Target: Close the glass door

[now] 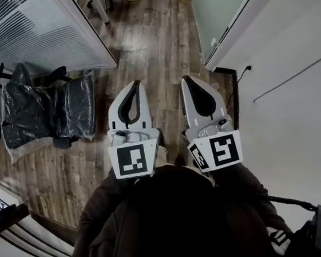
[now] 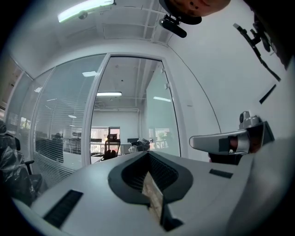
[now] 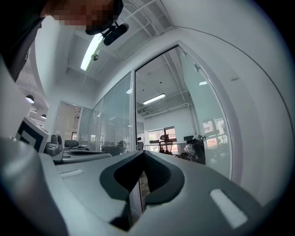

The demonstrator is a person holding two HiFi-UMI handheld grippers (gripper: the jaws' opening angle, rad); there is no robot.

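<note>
Head view: wrapped chairs (image 1: 38, 113) left of glass door (image 1: 224, 5)

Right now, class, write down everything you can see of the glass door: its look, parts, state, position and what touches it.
The glass door is a tall pane of pale, frosted-looking glass in a white frame, with a small fitting on its edge. It stands open, close along the white wall on the right, so the wood floor runs through the doorway. Nothing touches it: the left tongs and right tongs are shut, short of it.
</note>
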